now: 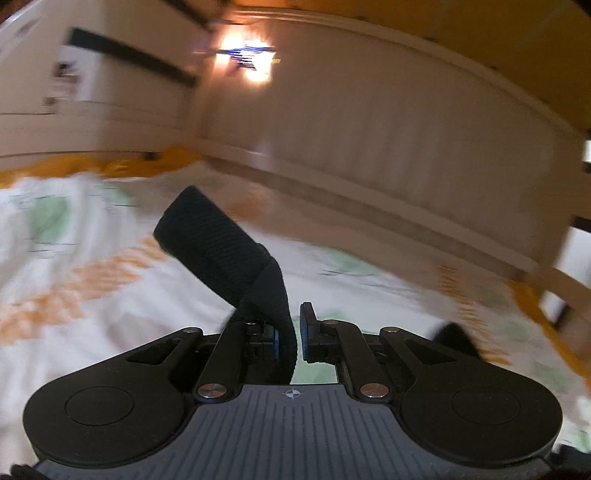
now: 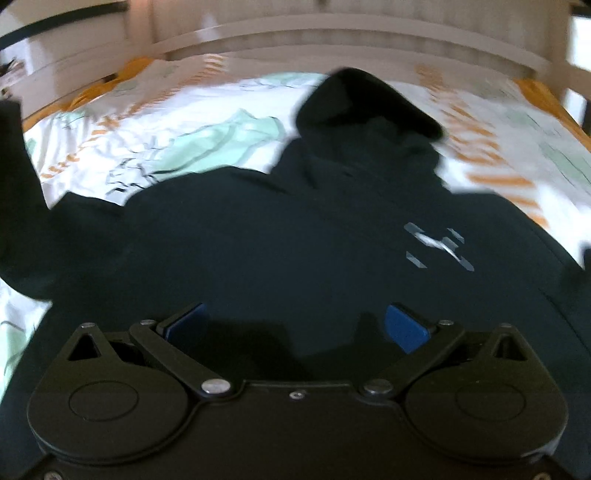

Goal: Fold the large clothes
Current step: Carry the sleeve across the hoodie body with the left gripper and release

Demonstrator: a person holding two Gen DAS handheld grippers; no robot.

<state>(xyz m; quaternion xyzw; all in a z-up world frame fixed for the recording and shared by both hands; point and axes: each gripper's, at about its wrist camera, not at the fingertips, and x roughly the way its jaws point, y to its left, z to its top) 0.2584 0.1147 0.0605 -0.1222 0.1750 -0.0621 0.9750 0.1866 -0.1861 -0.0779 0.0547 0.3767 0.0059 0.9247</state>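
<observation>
Bed (image 2: 229, 110) fills both views: white sheet with orange and green print, pale headboard (image 2: 332, 33) past it, orange frame edge on the sides. Both views motion-blurred.

Hoodie (image 2: 295, 229), black, lies spread flat on the bed right under and ahead of my right claw (image 2: 297, 326). Hood (image 2: 365, 107) at the far end, pointing away from the claw toward the headboard. Grey logo (image 2: 436, 245) on the chest, ahead and right of the claw. One sleeve runs off to the claw's left and rises up the left edge of the view.

Mint-green cloth (image 2: 229, 140), crumpled, on the sheet beyond the hoodie's shoulder, ahead and left of the right claw.

Right claw: wide open, blue pads (image 2: 404, 328) well apart, nothing between them, hoodie body directly below. Can't tell if the pads touch the fabric.

Left claw (image 1: 290, 338): closed on the sleeve (image 1: 221, 247). Black fabric pinched between the blue pads; ribbed cuff (image 1: 207, 229) sticks up and forward-left from the claw, clear of the bed. Sheet is below and ahead of this claw, headboard and wall beyond, a lit lamp (image 1: 251, 55) high up ahead.
</observation>
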